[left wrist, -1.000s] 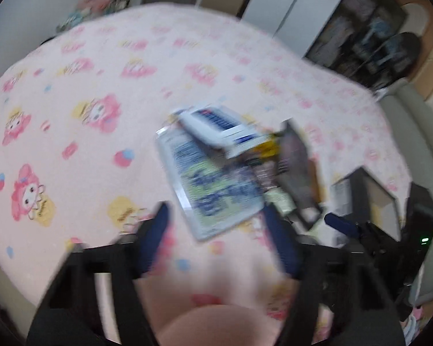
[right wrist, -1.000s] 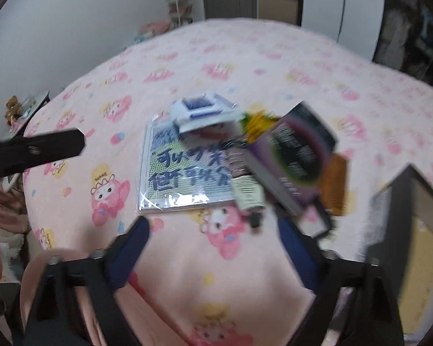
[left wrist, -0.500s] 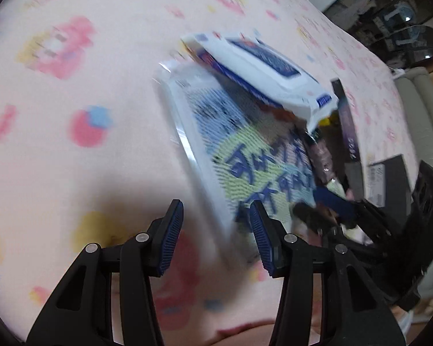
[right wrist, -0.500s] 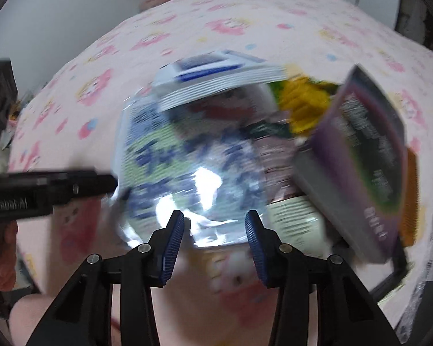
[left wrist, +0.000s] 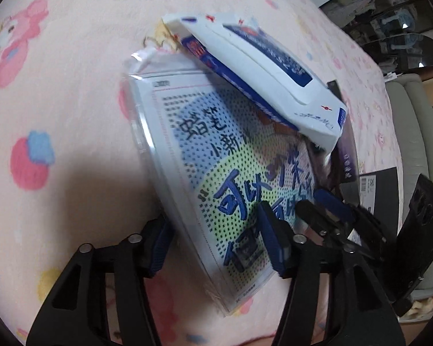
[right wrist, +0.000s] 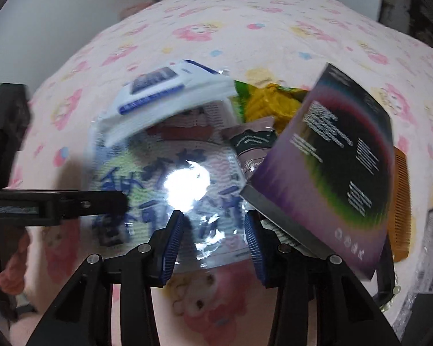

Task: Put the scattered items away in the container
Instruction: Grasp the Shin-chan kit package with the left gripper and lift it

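A flat plastic-wrapped package with big blue characters lies on the pink bedsheet. My left gripper straddles its left edge, with one pad beside the edge and one over the printed face. I see no squeeze, so it stands open. My right gripper is over the package's near edge. Its jaws are opening slightly, with crinkled wrap between the pads. A white and blue wipes pack rests on the package's far end. The black box sits to the right.
A purple and black box leans over the package's right side. Behind it lie a yellow-green bag, a brown tube and an orange comb. A hand holds the left gripper.
Both grippers have come down close onto the wrapped package. The right jaws went from wide to narrow. The left jaws kept their width.
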Motion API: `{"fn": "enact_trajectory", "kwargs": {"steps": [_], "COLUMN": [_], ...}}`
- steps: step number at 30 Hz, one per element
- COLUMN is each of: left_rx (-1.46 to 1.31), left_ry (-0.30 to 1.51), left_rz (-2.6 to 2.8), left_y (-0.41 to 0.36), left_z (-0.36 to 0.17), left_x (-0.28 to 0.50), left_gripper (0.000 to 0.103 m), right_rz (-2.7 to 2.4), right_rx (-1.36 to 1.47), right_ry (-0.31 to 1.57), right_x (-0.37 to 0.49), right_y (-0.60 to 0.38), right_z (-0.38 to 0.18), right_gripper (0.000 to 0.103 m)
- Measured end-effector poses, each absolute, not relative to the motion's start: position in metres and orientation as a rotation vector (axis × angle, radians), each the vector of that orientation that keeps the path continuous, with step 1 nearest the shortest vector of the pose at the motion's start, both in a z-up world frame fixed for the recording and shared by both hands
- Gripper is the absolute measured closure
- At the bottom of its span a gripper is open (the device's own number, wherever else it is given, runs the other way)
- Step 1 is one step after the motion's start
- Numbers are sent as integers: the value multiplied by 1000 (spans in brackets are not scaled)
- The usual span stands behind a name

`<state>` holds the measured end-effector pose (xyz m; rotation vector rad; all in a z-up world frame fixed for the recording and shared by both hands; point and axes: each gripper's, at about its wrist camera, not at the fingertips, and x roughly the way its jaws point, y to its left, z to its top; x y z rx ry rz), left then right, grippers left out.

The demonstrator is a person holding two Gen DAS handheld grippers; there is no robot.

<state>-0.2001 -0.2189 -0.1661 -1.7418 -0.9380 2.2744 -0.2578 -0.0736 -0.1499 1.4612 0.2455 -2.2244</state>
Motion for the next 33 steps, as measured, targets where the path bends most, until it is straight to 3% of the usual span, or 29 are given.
{"fn": "enact_trajectory", "kwargs": {"steps": [3, 8, 11, 19, 23, 27, 33], "left_rx": [-1676, -1628, -1630, -1669, -1749, -1760, -1677], "left_ry": [-990, -1000, -998, -815, -796, -776, -779], "left_rz": [2287, 2303, 2322, 2549, 2522, 2525, 2477], "left_y": [-228, -234, -234, -252, -264, -261, -254], "left_z": [-153, -138, -152, -145, -168, -173, -133], "left_x": [-193, -175, -168, -143, -147, -153, -142], "left_gripper": [69, 70, 69, 60, 52, 48, 49], "right_rz": [-2257, -2218, -2133, -1877, -2006, -1971, -1977], "right_rx": [1452, 1464, 1503, 1501, 1445, 1497, 1435], "right_ry": [206, 129, 20, 23, 171, 33, -31], "right_x": [-259, -279, -302, -265, -257, -284, -255], "right_y": [-84, -106, -121, -180, -215, -254, -242], "right_z": [-152, -158, -172, -168, -180, -197, -161], "right_gripper": [59, 54, 43, 41, 42, 41, 45]}}
